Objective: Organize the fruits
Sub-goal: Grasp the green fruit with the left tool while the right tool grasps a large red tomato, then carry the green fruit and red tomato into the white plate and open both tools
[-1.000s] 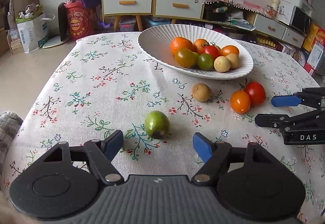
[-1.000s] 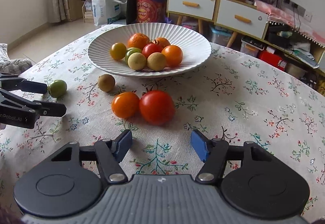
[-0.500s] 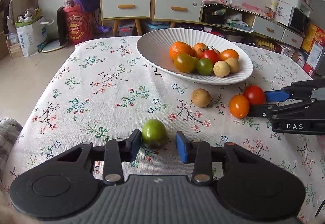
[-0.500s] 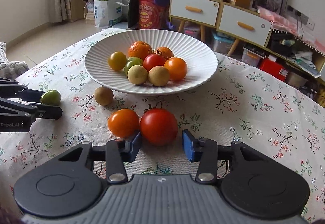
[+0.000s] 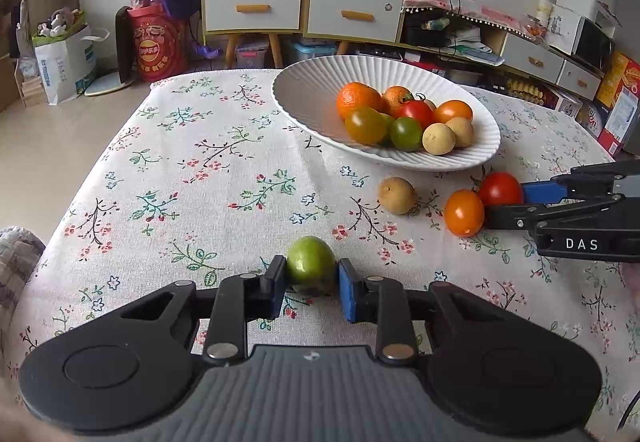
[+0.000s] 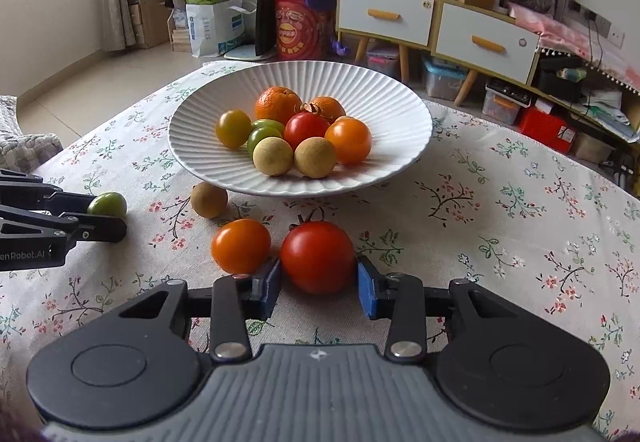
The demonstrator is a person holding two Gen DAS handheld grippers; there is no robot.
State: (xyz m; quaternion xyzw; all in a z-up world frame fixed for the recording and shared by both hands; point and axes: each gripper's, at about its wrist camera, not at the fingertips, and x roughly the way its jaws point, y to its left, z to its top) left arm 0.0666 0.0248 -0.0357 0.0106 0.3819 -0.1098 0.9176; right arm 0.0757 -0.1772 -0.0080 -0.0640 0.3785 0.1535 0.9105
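Note:
My left gripper [image 5: 312, 282] is shut on a green fruit [image 5: 311, 260] that rests on the floral tablecloth; the fruit also shows in the right wrist view [image 6: 107, 204]. My right gripper [image 6: 318, 284] is shut on a red tomato [image 6: 318, 256], which also shows in the left wrist view [image 5: 500, 189]. An orange tomato [image 6: 241, 245] lies just left of the red one, touching the right gripper's left finger. A brown round fruit [image 6: 209, 199] lies by the white ribbed bowl [image 6: 384, 97], which holds several fruits.
The table edge drops off at the left and far side. A gray cushion [image 5: 16, 254] sits at the left edge. Cabinets [image 5: 296, 5], boxes and a paper bag [image 5: 64, 61] stand on the floor behind the table.
Both grippers moved forward and closed: the left one onto the green fruit, the right one onto the red tomato. The fruits stay on the cloth.

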